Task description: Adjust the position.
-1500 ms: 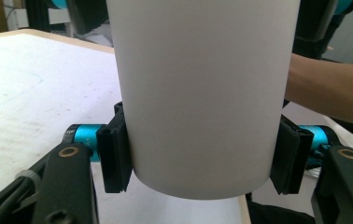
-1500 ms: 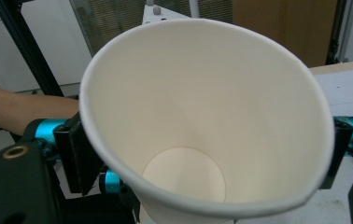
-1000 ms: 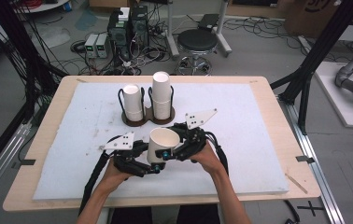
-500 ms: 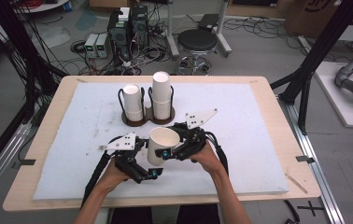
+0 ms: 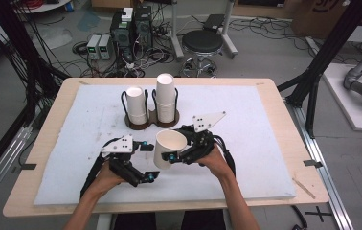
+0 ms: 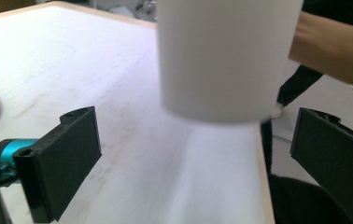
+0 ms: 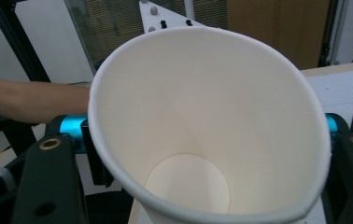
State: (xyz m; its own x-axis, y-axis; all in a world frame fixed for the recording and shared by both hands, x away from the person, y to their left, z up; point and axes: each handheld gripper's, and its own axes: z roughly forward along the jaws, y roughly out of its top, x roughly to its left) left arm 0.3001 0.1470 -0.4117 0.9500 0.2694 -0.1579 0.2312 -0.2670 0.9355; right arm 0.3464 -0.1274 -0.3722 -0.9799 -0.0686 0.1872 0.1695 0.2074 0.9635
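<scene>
- My right gripper [image 5: 173, 155] is clamped on a smooth white paper cup [image 5: 168, 147], tapered, mouth up, lifted near the tabletop's [image 5: 270, 98] front edge.
- My left gripper [image 5: 144, 162] hangs released beside it, jaws wide apart.
- The cup's base blurs in the left gripper view.

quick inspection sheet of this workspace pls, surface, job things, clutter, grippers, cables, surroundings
surface: white mat on a wooden table.
job's things: empty paper cup held off the mat; two cup stacks upright in a dark two-slot holder.
clutter: nothing seen on the mat.
grippers: right gripper shut on the cup; left gripper open, jaws apart beside the cup.
cables: black cables trail from both grippers.
surroundings: stool, electronics boxes, floor wiring.
</scene>
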